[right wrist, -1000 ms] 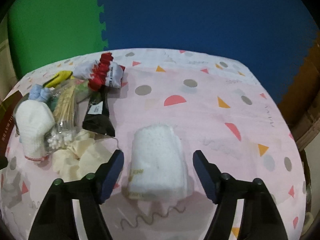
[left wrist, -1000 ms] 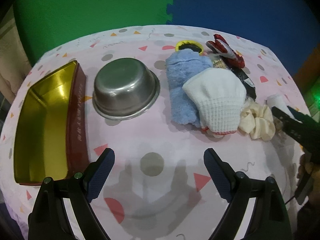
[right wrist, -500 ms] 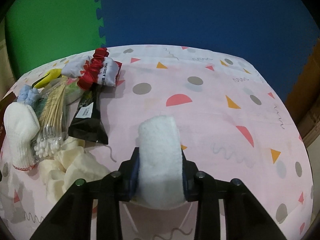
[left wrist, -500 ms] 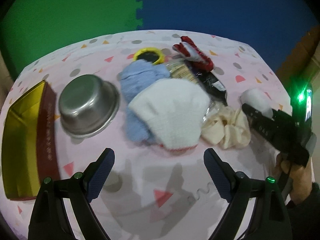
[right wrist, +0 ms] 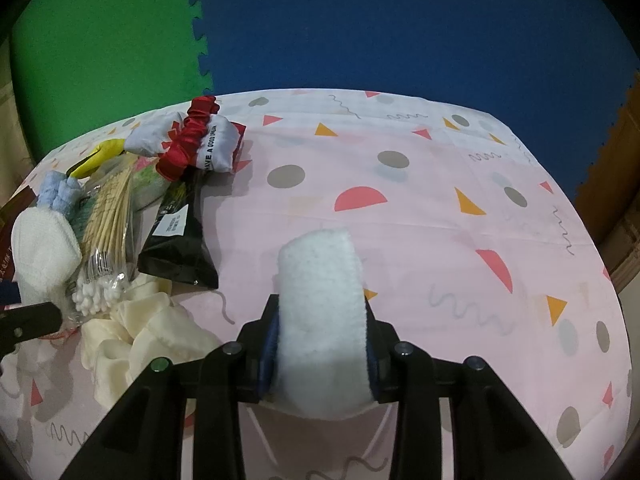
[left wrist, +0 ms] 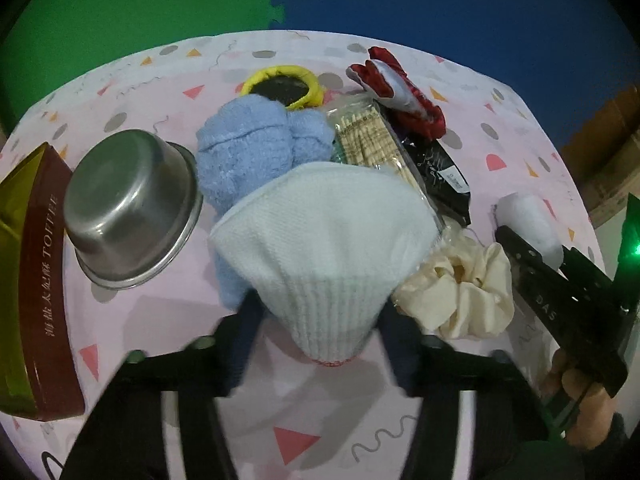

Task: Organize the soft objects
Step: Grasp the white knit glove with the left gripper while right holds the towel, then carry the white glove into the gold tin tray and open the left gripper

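Note:
My left gripper [left wrist: 320,312] is closed around the cuff of a white knit glove [left wrist: 324,236], which lies over a blue fluffy towel [left wrist: 256,148]. My right gripper [right wrist: 320,340] is shut on a white rolled towel [right wrist: 320,292], held just above the pink tablecloth; that towel also shows in the left wrist view [left wrist: 528,220]. A cream scrunchie [left wrist: 460,292] lies right of the glove. A red scrunchie [right wrist: 188,140] sits on a white pouch at the back.
An upturned steel bowl [left wrist: 128,208] and a gold-lined toffee tin [left wrist: 36,280] stand at the left. A yellow-rimmed black item [left wrist: 284,86], a pack of toothpicks [left wrist: 372,144], cotton swabs [right wrist: 96,284] and a black packet [right wrist: 176,236] lie in the pile.
My left gripper moved forward and right and closed on the white glove. My right gripper closed on the white rolled towel and lifted it slightly.

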The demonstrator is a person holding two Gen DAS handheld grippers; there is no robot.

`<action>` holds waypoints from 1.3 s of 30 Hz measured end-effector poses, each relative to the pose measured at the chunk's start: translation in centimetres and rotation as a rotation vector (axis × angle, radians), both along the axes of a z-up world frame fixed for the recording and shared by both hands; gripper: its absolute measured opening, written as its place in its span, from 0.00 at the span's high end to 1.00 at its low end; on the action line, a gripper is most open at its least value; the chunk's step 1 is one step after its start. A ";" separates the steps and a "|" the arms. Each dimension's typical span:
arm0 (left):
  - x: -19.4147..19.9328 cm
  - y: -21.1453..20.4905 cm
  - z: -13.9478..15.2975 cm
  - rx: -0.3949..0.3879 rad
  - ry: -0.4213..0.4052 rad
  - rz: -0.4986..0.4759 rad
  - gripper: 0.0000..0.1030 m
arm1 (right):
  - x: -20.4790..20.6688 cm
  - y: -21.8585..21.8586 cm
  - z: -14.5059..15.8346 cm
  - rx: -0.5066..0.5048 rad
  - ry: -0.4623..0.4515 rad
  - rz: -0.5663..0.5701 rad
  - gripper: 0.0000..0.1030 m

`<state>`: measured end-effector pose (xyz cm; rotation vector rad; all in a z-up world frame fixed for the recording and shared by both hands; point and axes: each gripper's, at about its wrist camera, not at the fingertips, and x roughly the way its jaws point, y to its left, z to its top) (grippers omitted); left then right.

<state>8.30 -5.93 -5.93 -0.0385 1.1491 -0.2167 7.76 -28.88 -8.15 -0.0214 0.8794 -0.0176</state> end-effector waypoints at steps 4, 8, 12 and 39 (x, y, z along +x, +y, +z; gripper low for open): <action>-0.8 0.4 1.0 -0.034 -0.012 -0.022 0.75 | -0.1 0.0 0.0 0.003 0.001 0.000 0.65; -1.7 0.9 2.6 -0.068 -0.025 -0.043 0.79 | 0.0 0.1 0.0 -0.001 0.002 0.000 0.65; -2.6 1.6 4.3 -0.119 -0.015 -0.073 0.80 | 0.0 0.0 0.0 0.002 0.003 0.000 0.65; -2.5 5.5 10.6 -0.214 -0.070 -0.064 0.80 | 0.0 0.1 0.0 -0.001 0.008 -0.001 0.65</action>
